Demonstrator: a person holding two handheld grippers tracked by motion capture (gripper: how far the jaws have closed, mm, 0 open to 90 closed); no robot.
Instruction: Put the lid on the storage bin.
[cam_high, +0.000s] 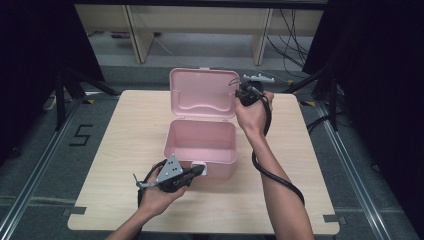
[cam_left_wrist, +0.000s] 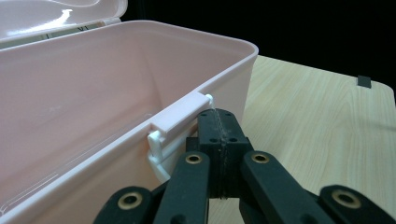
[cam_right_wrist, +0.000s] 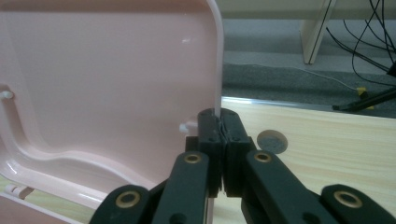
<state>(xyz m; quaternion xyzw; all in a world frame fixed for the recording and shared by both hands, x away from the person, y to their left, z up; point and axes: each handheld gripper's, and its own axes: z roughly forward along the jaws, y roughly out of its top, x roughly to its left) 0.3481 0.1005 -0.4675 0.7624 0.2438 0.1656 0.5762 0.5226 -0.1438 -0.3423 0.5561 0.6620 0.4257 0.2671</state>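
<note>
right tongs (cam_right_wrist: 223, 122) are pinching the open pink plastic box's (cam_high: 200, 145) upright lid (cam_right_wrist: 116, 88); left tongs (cam_left_wrist: 218, 116), closed, are touching its white front latch (cam_left_wrist: 180, 119).

Pale wood-grain table (cam_high: 115, 150), rectangular with rounded corners, standing on grey floor (cam_high: 45, 165). Near its middle, a pink box (cam_high: 200, 145) resting directly on the top, lid (cam_high: 202, 95) raised upright at the far side. Bare wood all around the box: a wide stretch left of it, another right of it, a broad band on the near side. Black tape tabs at the two near corners of the table, one (cam_high: 75, 210) left of and nearer than the box, one (cam_high: 330, 218) right of and nearer than it. Beyond the box's right side in the right gripper view, a small round grey mark (cam_right_wrist: 272, 140) on the top.
</note>
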